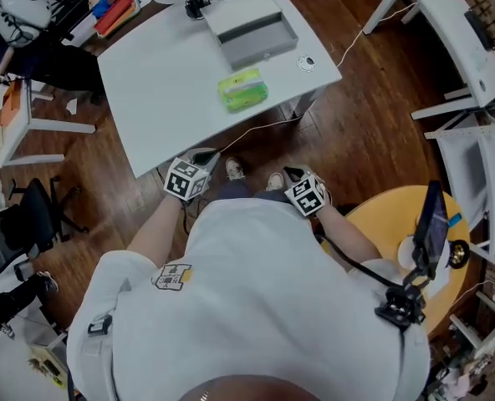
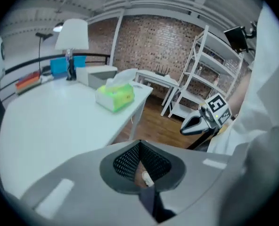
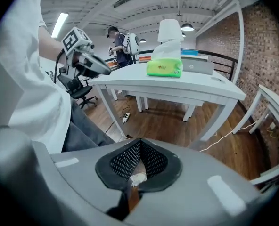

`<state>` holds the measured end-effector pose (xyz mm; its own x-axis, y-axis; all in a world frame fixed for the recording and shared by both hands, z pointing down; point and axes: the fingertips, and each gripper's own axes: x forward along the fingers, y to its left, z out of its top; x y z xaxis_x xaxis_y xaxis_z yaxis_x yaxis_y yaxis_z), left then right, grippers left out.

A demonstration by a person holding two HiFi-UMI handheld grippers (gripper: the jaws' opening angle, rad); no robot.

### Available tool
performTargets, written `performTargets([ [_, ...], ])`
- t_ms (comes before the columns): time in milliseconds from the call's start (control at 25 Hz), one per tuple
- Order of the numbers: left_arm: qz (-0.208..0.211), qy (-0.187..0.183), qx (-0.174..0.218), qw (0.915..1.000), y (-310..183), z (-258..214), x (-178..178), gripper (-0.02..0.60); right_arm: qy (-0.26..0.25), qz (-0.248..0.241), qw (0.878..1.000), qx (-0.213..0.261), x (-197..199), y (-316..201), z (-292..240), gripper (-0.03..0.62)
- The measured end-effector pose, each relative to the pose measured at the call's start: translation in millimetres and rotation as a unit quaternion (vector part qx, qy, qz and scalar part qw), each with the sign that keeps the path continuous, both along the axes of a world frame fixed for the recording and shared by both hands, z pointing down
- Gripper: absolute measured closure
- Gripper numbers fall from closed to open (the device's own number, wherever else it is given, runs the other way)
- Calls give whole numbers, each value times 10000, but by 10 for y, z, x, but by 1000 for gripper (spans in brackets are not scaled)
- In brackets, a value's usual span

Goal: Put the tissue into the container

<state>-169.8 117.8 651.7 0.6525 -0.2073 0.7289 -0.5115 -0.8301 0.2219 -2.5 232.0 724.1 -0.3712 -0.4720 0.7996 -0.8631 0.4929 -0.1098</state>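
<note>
A green tissue pack (image 1: 242, 89) with a white tissue sticking out lies on the white table (image 1: 160, 98), near its front edge. Just behind it stands the grey open container (image 1: 252, 27). Both my grippers are held off the table, close to the person's body: the left gripper (image 1: 199, 164) and the right gripper (image 1: 298, 182), each shut with nothing in it. The left gripper view shows its shut jaws (image 2: 140, 163), the tissue pack (image 2: 115, 94), the container (image 2: 98, 74) and the right gripper (image 2: 208, 118). The right gripper view has its shut jaws (image 3: 138, 164), the pack (image 3: 164, 68) and the left gripper (image 3: 85, 58).
A white lamp (image 2: 72, 36) stands at the table's back, a small round object (image 1: 307, 63) near its right corner. A yellow round table (image 1: 398, 224) with a device on a stand is at the right, white shelving (image 1: 473, 48) beyond. A black chair (image 1: 22, 224) is left; a person (image 3: 119, 44) stands far off.
</note>
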Motion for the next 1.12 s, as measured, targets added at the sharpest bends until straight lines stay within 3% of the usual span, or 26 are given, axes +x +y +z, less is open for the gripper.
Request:
performTargets([
  [120,295,6,733,9969,-534,-306,277,581,48,-167,9997,183,15,-281,-55,594],
  [240,691,-11,1254,9897,-942,-496,545,518,179,-328,9978,539,50,-654,-215,594],
  [360,1049,-77,1474,9835,-1217,-560,635,490,344,-555,9918,1099,19,-1167,-531,594],
  [440,1418,-146,1444,9792,-1303,-478,679,440,557,-730,9847,1478,51,-1527,-774,593],
  [480,1675,-246,1400,9756,-1320,-401,699,360,687,-864,9807,1614,67,-1695,-869,590],
  [560,2229,-588,1355,9636,-1349,-238,708,155,936,-1227,9721,1765,55,-2003,-980,382],
  [600,2469,-739,1397,9561,-1372,-176,708,118,1068,-1429,9671,1817,38,-2139,-1012,311],
  [720,2864,-831,1559,9417,-1385,-93,757,112,1449,-2154,9464,1922,-23,-2405,-1063,241],
  [880,2891,-770,1465,9429,-1346,-27,855,112,1670,-3217,9184,1585,-85,-2527,-937,183],
  [1120,2203,-960,1254,9626,-1496,163,801,112,1650,-4313,8800,1111,-131,-2666,-667,100],
])
